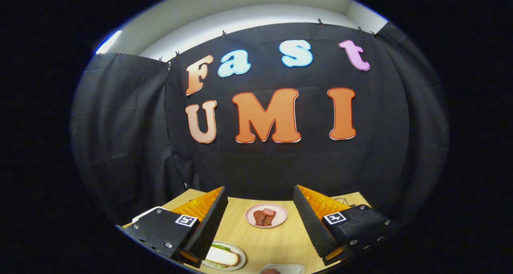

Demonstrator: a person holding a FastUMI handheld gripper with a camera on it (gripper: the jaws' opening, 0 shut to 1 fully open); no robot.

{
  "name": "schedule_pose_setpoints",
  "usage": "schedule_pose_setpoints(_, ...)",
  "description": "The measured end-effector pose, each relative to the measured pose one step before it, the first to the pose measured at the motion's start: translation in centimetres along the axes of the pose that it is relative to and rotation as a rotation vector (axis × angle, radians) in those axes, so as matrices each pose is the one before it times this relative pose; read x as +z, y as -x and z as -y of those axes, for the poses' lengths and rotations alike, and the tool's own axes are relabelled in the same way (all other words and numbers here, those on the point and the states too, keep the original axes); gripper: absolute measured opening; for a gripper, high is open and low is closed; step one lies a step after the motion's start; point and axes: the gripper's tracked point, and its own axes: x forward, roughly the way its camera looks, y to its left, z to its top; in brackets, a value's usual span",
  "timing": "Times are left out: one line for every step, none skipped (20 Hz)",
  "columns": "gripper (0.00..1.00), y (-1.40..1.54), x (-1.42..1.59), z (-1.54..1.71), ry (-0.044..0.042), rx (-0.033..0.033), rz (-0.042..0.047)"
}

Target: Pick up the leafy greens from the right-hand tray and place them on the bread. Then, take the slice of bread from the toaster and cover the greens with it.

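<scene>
- Gripper [260,222] is held up over the wooden table [276,238], fingers spread wide apart, nothing between them, nothing touched.
- Each finger [208,226] has a black ribbed pad on the inner face, an orange back, and a black block with a square marker behind it.
- Landmark: the pink plate [281,216]. It sits on the table in the gap between the two fingers, beyond their tips.
- Pink plate contents: dark brown meat pieces [261,218], looks like two but hard to separate, plus one round reddish sausage slice [269,212] at the far side of them.
- Nearer than the pink plate and off to its left: one light-coloured plate [239,253], partly hidden behind the left finger.
- On that plate: one pale slice of bread [222,257] with a bit of green [223,247] showing at its far edge. Can't tell if the green lies on top of the bread or under it.
- Nearer than the pink plate, roughly straight below it: the rim of one pale dish [286,268], cut off, with something brownish in it; can't tell what.
- Right of the pink plate, behind the right finger: a thin metal or wire part on the table edge, too little visible to name.
- Count: three dishes, one bread slice visible.
</scene>
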Motion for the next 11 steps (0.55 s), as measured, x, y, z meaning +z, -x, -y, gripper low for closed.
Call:
schedule_pose_setpoints(0.99, 0.426, 1.18, 0.454, 0.01478, -0.01649, 0.02789)
schedule_pose_setpoints(0.99, 0.344, 1.157, 0.44, 0.01549, -0.01808, 0.02923)
schedule_pose_setpoints(0.99, 0.07, 0.873, 0.513, 0.02173, -0.02068, 0.02362)
schedule_pose_setpoints(0.98, 0.005, 0.59, 0.749, 0.02155, -0.02806, 0.02119)
schedule_pose_setpoints(0.98, 0.17, 0.494, 0.546, 0.01762, -0.02413, 0.01598)
schedule_pose_setpoints(0.98, 0.186, 0.609, 0.501, 0.00617, -0.01971, 0.01337)
schedule_pose_setpoints(0.98, 0.236, 0.577, 0.169, -0.0018, -0.00577, 0.01474)
schedule_pose_setpoints(0.99, 0.2, 0.472, 0.239, -0.00431, -0.00737, 0.01021)
schedule_pose_setpoints(0.99, 0.02, 0.181, 0.083, -0.00187, 0.0005, 0.00519)
schedule_pose_setpoints(0.98, 0.126, 0.008, 0.308, 0.00065, -0.0091, 0.00347)
schedule_pose_setpoints(0.98, -0.102, 0.029, 0.152, 0.00208, -0.00516, 0.00404)
